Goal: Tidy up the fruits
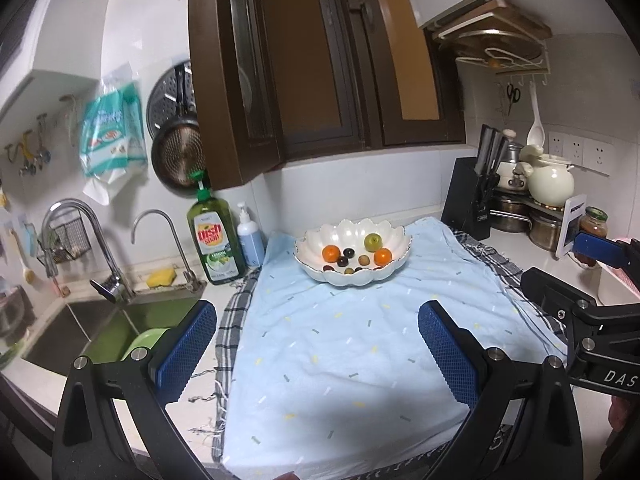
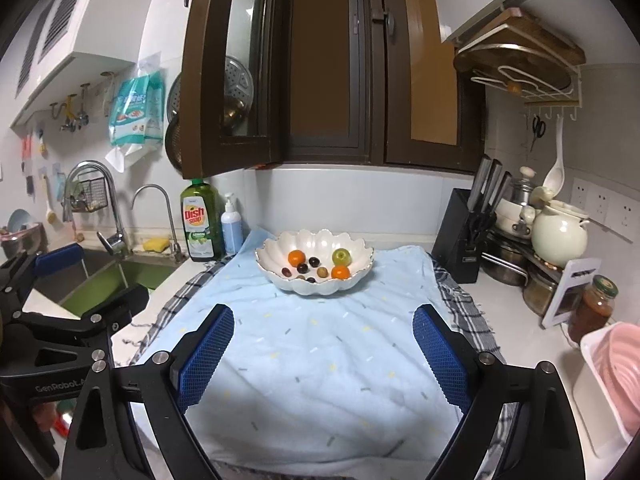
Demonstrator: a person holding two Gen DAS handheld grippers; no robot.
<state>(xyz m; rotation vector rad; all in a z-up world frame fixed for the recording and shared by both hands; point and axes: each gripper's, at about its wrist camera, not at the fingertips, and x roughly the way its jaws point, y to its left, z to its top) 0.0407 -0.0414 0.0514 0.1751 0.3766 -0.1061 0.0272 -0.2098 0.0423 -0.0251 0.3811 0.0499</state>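
The left gripper [image 1: 318,350] and right gripper [image 2: 324,354] both hang wide apart with nothing between their blue pads, above a pale blue towel [image 1: 360,344] on the tabletop [image 1: 532,248]. At the towel's far end sits a white scalloped bowl [image 1: 320,270] holding two oranges [image 1: 331,253], a green apple [image 1: 373,242] and several small dark and olive-coloured fruits [image 1: 343,261].

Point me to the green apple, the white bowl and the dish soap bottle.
green apple [image 1: 373,241], left wrist view, middle of its skin.
white bowl [image 1: 394,233], left wrist view, bare inner wall.
dish soap bottle [image 2: 201,222], right wrist view, label.
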